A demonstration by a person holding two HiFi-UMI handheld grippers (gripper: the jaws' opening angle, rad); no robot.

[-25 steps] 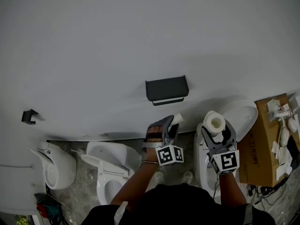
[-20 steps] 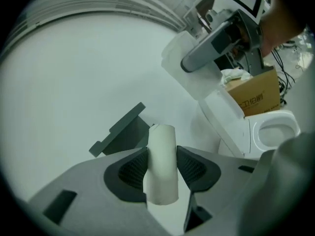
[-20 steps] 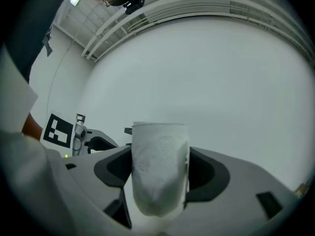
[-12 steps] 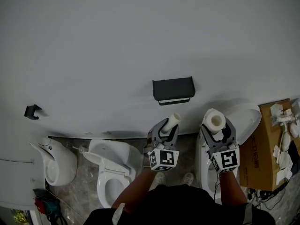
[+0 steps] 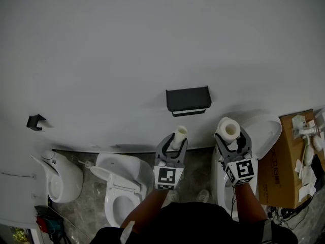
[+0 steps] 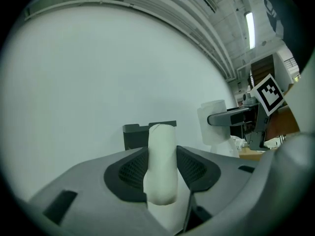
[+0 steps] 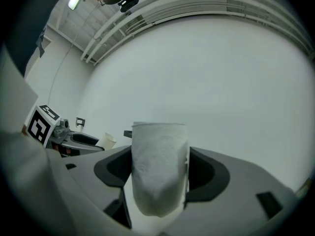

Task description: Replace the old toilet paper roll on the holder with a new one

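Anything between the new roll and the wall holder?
The holder shows no roll, and nothing lies on the straight line from the new roll in the right gripper. But the left gripper, shut on the old core, sits right in front of the holder and may crowd the approach.

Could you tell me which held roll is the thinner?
The roll in the left gripper: a slim tube; the right gripper holds a fat roll.

Two grippers: left gripper (image 5: pixel 174 142), right gripper (image 5: pixel 231 139). Two rolls: thin roll (image 5: pixel 179 134), full roll (image 5: pixel 228 129). One black holder (image 5: pixel 188 99), one cardboard box (image 5: pixel 284 159).
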